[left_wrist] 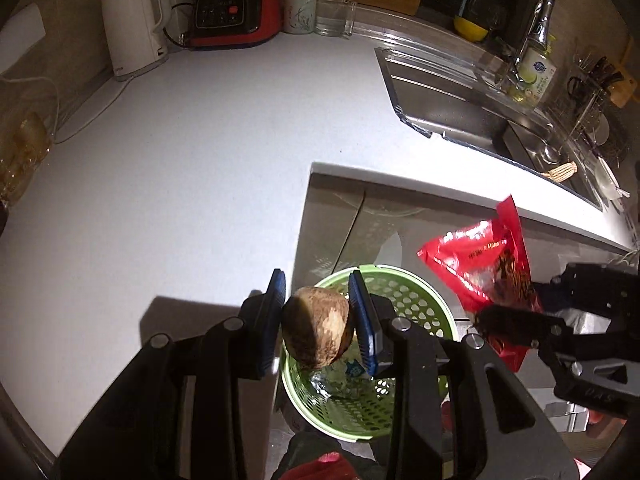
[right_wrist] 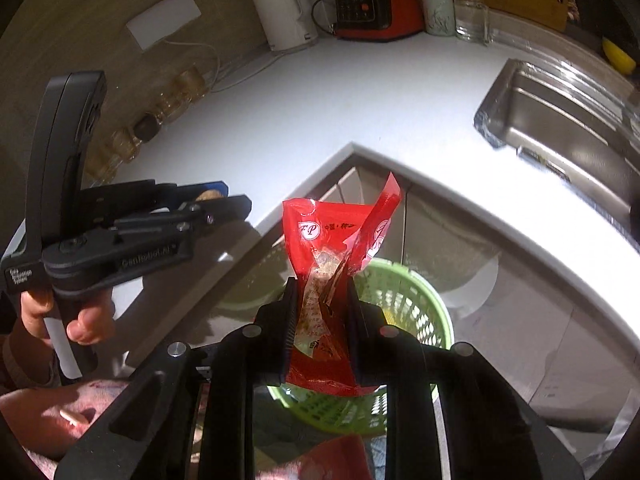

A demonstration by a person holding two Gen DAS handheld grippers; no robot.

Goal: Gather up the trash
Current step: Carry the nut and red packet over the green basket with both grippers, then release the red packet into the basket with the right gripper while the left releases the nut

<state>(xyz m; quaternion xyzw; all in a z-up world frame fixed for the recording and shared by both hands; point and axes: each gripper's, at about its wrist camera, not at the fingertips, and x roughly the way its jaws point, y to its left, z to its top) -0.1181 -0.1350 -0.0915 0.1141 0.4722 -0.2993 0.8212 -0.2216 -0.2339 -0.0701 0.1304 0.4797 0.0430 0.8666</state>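
Red wrapper (right_wrist: 320, 300), green perforated basket (left_wrist: 404, 300), seemingly brown lump (left_wrist: 316, 332).

The crinkled red plastic wrapper (right_wrist: 320, 292) is glossy. The round brown lump (left_wrist: 316, 332) looks rough and matt. The perforated green plastic basket (left_wrist: 416, 304) is smooth; the white counter (left_wrist: 200, 160), matt; the steel sink (left_wrist: 452, 96), shiny.

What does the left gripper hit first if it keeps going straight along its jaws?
Most likely the green basket on the floor: the left gripper, shut on a brown lump, points down past the counter edge into its opening. Depth is unclear, but nothing shows between.
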